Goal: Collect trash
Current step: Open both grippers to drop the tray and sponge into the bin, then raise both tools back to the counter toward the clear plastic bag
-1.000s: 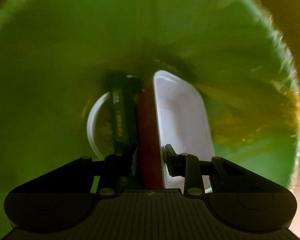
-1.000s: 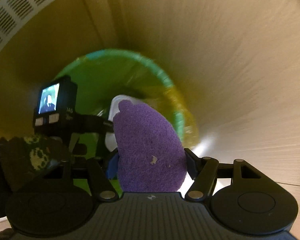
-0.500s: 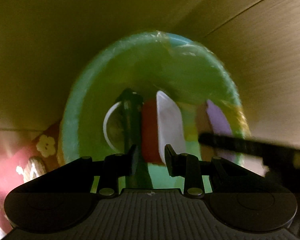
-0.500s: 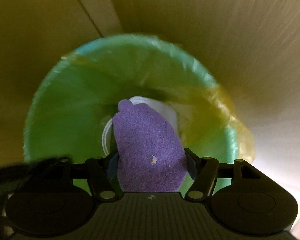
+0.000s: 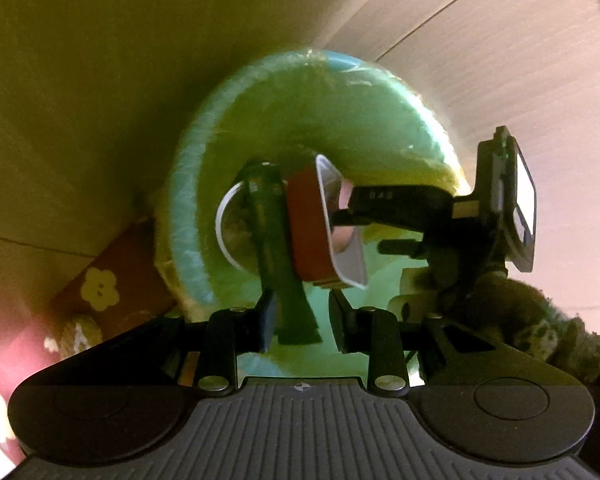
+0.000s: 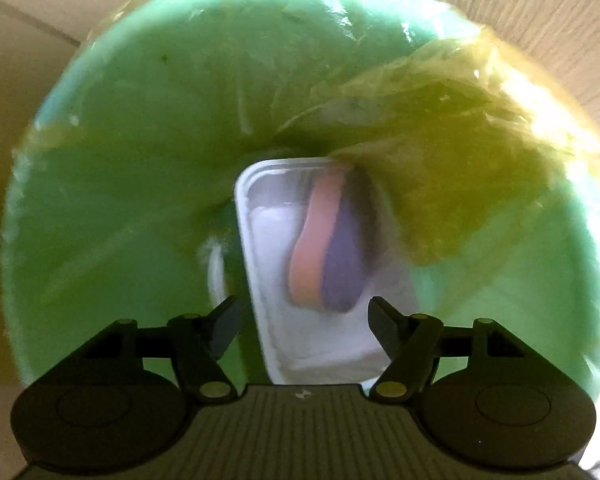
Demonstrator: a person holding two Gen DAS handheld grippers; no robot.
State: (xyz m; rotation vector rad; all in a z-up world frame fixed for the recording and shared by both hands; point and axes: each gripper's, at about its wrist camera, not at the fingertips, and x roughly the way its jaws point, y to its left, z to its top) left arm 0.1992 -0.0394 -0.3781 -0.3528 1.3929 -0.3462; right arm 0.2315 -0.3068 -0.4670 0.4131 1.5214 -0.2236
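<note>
A green lined bin (image 5: 196, 200) (image 6: 120, 160) holds the trash: a white tray (image 5: 352, 264) (image 6: 268, 280), a red item (image 5: 308, 232), a dark green packet (image 5: 268, 220) standing on end, and a white round lid (image 5: 222, 236). My left gripper (image 5: 302, 326) hovers above the bin, open; the packet shows between its fingers, but the pads do not press it. My right gripper (image 6: 304, 320) points down into the bin, its jaws opening. Below them, a purple and orange sponge (image 6: 324, 252), blurred, drops loose into the tray. The right gripper's body (image 5: 512, 200) reaches over the rim.
A yellowish fold of the liner (image 6: 460, 140) hangs over the bin's right side. A red cloth with pale flowers (image 5: 100, 292) lies left of the bin. A patterned sleeve (image 5: 548, 320) holds the right gripper. Pale boards surround the bin.
My left gripper rose out of the bin and now looks down on it. My right gripper sank over the bin, opened and let go of the purple sponge, which now falls into the tray.
</note>
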